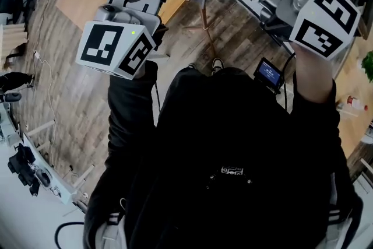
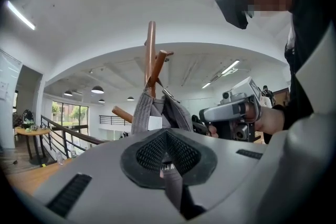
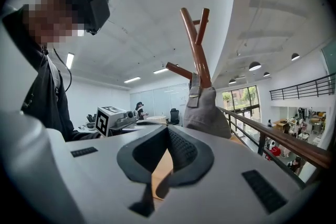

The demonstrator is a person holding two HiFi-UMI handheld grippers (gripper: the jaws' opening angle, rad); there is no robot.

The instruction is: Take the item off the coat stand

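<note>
Only my gripper views are showing the pegs of the coat stand (image 3: 197, 52); the grey garment (image 3: 210, 113) is hanging there, just beyond the left gripper (image 2: 167, 149) and right gripper (image 3: 168, 139), both jaws pressed together.

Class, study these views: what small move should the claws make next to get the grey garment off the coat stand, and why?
Probably open the right claw and ease it toward the grey garment. Both it and the left claw are shut and appear short of the fabric, which hangs on the coat stand.
</note>
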